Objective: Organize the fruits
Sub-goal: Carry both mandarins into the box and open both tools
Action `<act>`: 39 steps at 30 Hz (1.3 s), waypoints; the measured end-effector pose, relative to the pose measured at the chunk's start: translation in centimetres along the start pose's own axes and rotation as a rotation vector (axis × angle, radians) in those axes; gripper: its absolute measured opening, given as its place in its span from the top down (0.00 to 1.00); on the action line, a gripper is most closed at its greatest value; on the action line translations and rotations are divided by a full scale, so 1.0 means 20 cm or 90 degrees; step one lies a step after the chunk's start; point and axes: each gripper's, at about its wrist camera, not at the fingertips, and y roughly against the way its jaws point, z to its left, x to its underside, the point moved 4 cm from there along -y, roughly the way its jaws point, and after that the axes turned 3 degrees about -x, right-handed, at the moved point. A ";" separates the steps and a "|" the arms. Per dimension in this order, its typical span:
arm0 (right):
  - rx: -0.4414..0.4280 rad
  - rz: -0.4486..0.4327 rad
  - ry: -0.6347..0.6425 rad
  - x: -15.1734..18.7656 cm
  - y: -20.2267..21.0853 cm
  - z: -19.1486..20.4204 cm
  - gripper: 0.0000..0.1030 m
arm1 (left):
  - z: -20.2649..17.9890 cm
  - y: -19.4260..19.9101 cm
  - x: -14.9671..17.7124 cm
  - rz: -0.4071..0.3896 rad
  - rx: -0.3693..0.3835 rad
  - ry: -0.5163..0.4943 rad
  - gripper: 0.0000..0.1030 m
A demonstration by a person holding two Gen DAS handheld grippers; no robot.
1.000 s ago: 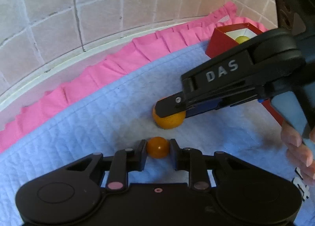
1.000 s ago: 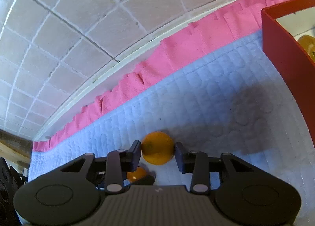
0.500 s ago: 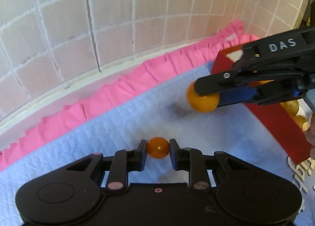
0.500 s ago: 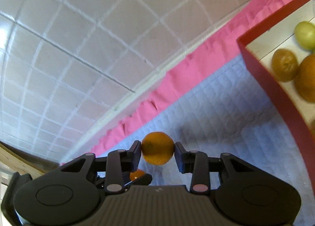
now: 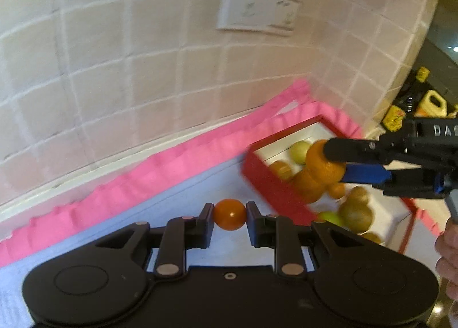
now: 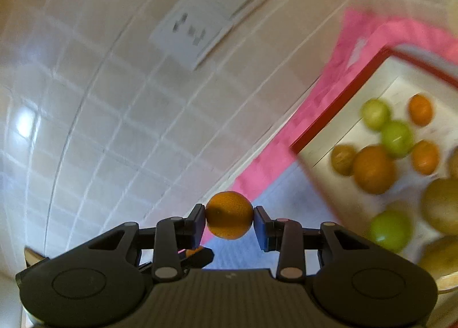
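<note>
I read one marking: white letters "DAS", cut off by the frame's right edge, on the black right gripper (image 5: 340, 160) body. I find the yellow containers' (image 5: 396, 119) labels illegible.

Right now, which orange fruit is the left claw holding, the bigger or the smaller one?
The smaller one: the smooth small orange sits clamped in the left claw. The larger, dimpled orange is in the right claw, near the red box.
</note>
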 end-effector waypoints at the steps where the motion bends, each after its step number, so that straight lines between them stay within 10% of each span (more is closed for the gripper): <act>1: 0.004 -0.012 -0.007 -0.02 0.05 -0.04 0.63 | -0.04 -0.01 -0.02 -0.001 0.009 -0.002 0.73; 18: 0.121 -0.122 -0.119 -0.14 0.55 -0.69 0.63 | -0.66 -0.42 -0.16 0.074 0.108 -0.052 0.73; 39: 0.298 -0.080 -0.162 -0.11 0.39 -0.96 0.62 | -0.72 -0.77 -0.12 0.163 0.102 -0.062 0.73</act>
